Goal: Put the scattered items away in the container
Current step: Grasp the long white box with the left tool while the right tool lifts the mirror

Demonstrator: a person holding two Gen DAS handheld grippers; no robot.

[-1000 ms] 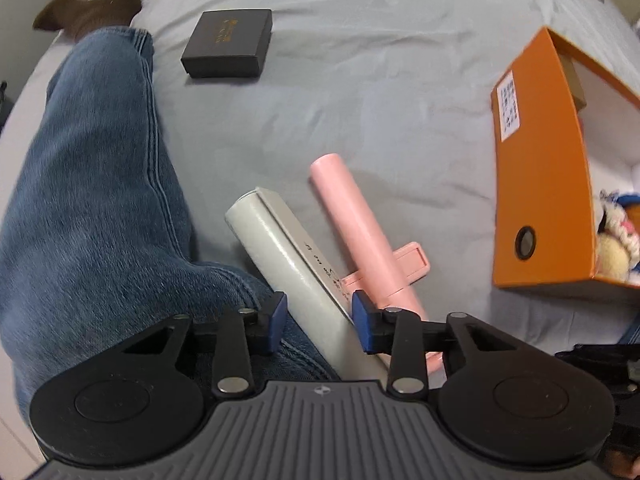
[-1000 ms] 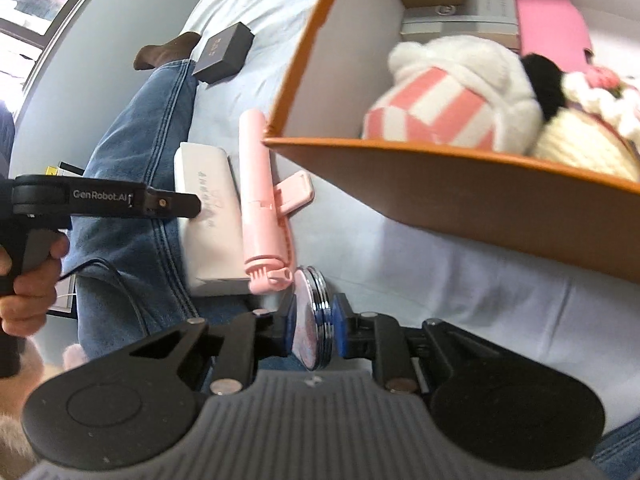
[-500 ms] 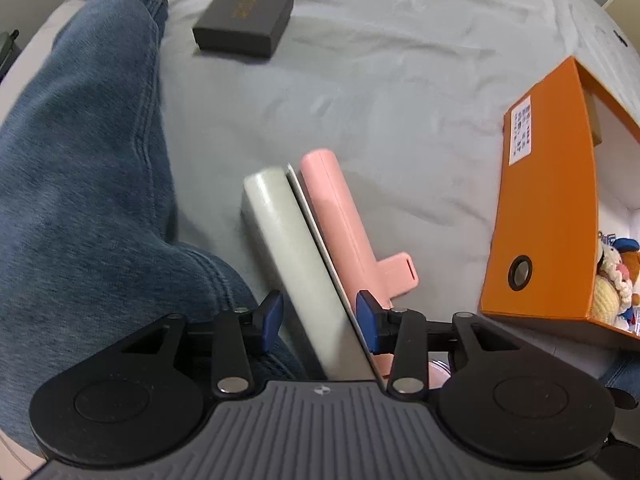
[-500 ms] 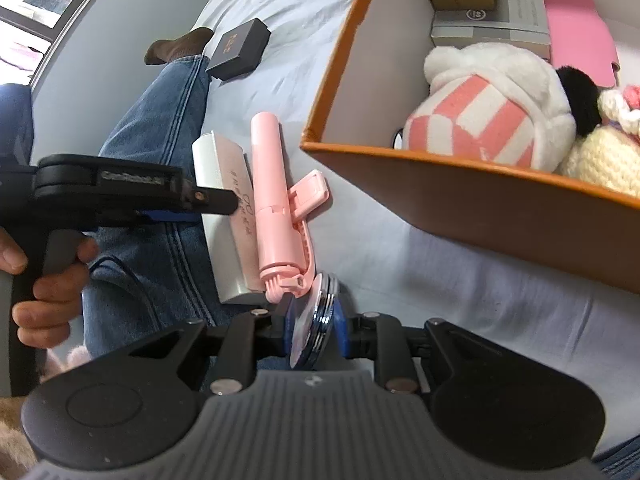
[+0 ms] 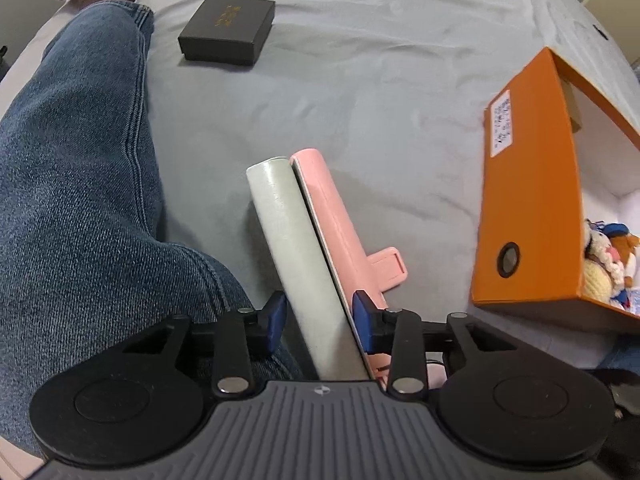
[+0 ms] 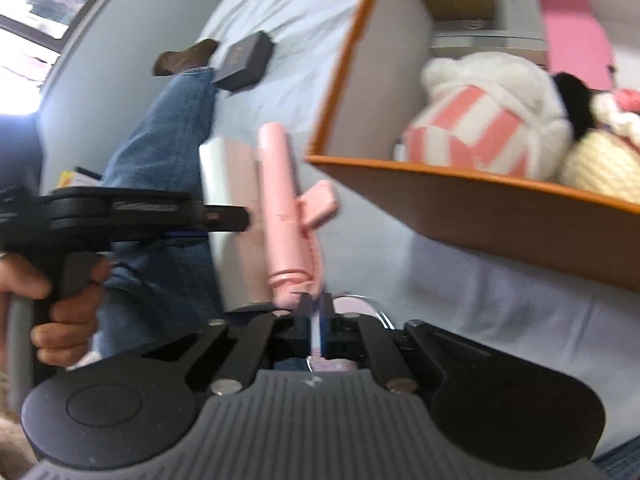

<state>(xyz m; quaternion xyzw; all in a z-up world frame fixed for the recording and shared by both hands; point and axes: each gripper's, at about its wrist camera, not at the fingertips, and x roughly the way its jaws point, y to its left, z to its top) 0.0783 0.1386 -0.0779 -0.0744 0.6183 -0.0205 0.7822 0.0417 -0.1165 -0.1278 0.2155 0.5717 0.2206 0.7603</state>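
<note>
On the grey bedsheet (image 5: 400, 92) we've got our left gripper (image 5: 320, 318) closing on the white case (image 5: 298, 248), long axis toward 11 o'clock, orange box (image 5: 528, 208) at 3 o'clock, right gripper (image 6: 316, 312) shut on the round mirror (image 6: 352, 300)

Two fisheye views, each from a camera mounted on a hand-held gripper, looking forward along its fingers. The left view looks steeply down, close over the bed (image 5: 400, 92), with a jeans leg (image 5: 76, 208) at left and the orange box (image 5: 528, 208) at right. The right view looks down at a shallower slant, very near the box's (image 6: 500, 216) open top. Both show the pink stick (image 5: 340, 232) (image 6: 280, 200), white case (image 5: 296, 248) (image 6: 228, 208) and black box (image 5: 228, 30) (image 6: 246, 62).
</note>
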